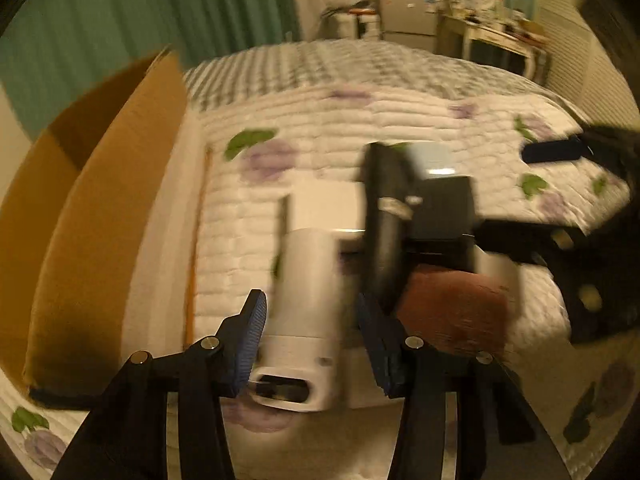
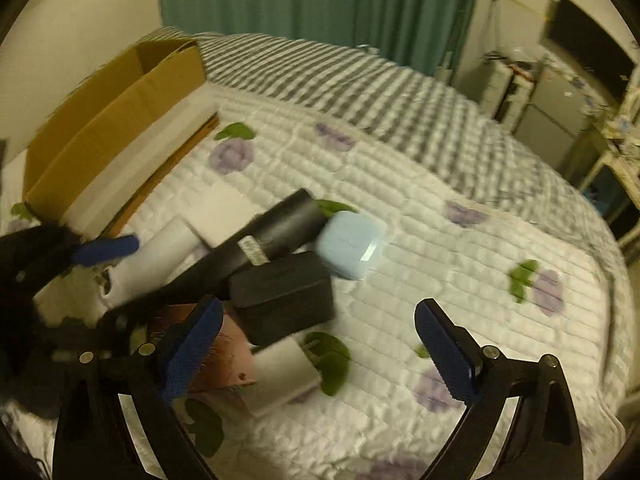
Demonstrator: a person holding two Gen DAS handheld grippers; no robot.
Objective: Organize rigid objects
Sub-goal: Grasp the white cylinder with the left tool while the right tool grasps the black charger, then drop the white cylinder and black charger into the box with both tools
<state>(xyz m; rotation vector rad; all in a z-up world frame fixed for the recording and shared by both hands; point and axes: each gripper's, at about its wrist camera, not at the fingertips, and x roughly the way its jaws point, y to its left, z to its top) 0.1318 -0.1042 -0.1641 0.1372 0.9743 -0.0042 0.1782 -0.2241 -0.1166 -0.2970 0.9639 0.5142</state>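
Note:
A pile of rigid objects lies on the quilted bed. A white cylinder (image 1: 304,312) lies between the blue pads of my left gripper (image 1: 316,344), which is open around it. Beside it lie a black tube (image 1: 386,220), a black box (image 1: 444,208), a pale blue case (image 1: 432,160) and a brown brush (image 1: 452,312). In the right wrist view the same white cylinder (image 2: 156,260), black tube (image 2: 264,240), black box (image 2: 284,296), blue case (image 2: 352,244) and a white block (image 2: 284,372) show. My right gripper (image 2: 320,348) is open and empty above them.
An open cardboard box (image 1: 100,208) stands at the bed's left edge and also shows in the right wrist view (image 2: 108,120). A green curtain (image 2: 320,4) hangs behind. Shelves and a desk (image 1: 480,28) stand beyond the bed.

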